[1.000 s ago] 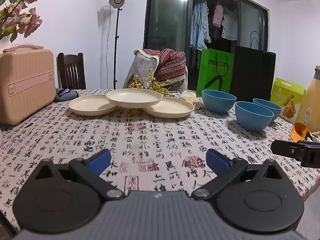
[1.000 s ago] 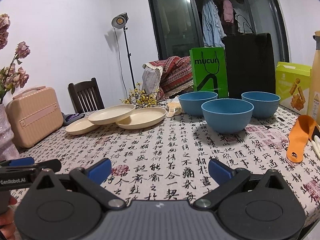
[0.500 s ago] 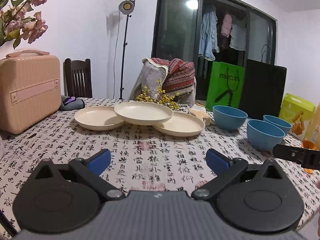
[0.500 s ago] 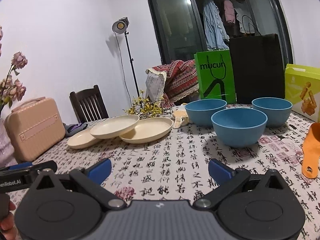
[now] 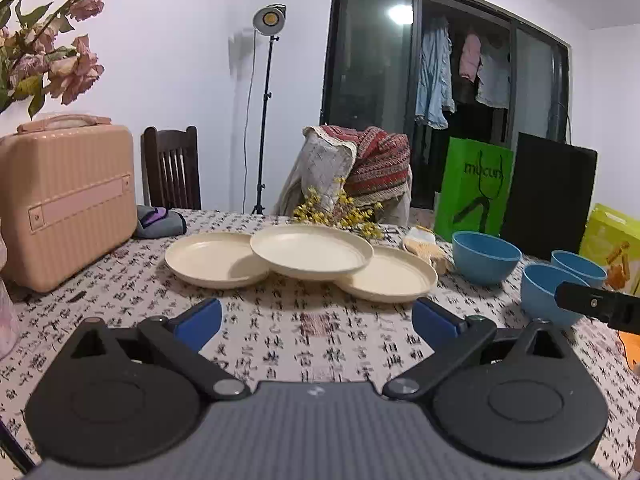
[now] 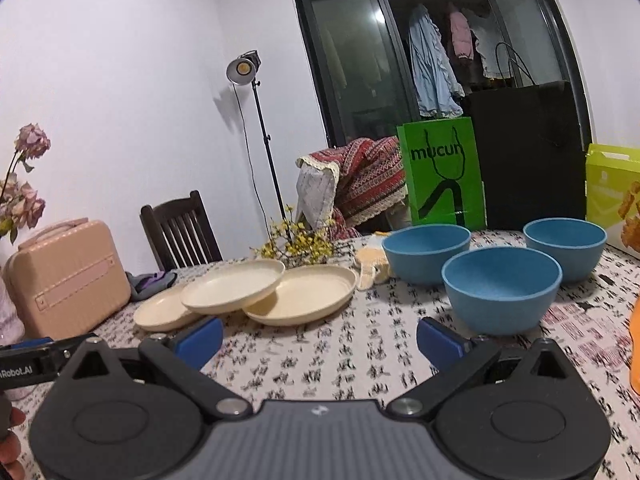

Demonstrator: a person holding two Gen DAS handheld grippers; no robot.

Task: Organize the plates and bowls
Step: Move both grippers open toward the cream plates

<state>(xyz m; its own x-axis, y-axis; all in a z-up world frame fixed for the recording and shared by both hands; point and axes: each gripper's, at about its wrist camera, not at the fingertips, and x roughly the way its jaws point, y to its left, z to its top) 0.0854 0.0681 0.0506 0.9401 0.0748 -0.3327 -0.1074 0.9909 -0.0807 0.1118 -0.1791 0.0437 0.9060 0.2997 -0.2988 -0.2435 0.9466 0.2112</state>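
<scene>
Plates, three, cream-coloured, sit toward the far side of the table (image 5: pixel 280 344), which carries a cloth printed with black calligraphy. Middle plate (image 5: pixel 311 252) rests raised on the other two, overlapping the left plate (image 5: pixel 212 259) and the right plate (image 5: pixel 390 276). Same cluster in the right wrist view: middle plate (image 6: pixel 234 287) tilted across its neighbours.

Bowls, three, blue, stand to the right of the plates, all upright and empty. Nearest bowl (image 6: pixel 502 288) sits in front, with the far-left bowl (image 6: pixel 426 251) and far-right bowl (image 6: pixel 565 247) behind it; whether they touch cannot be told. A straw-coloured brush (image 6: pixel 370 266) lies between the plates and bowls.

Left gripper (image 5: pixel 316 322): jaws spread wide apart, nothing between the blue pads, held above the cloth in front of the plates. Right gripper (image 6: pixel 320 338): jaws likewise wide apart and empty, above the cloth, nearest bowl just beyond its right finger. Each gripper shows at the edge of the other's view.

Surroundings: pink hard case (image 5: pixel 66 204) at table left, green "mucun" bag (image 6: pixel 442 172) and black bag (image 6: pixel 528 156) behind the bowls, yellow flower sprigs (image 5: pixel 340 212) behind the plates, studio lamp (image 5: pixel 269 20) on a stand by the wall
</scene>
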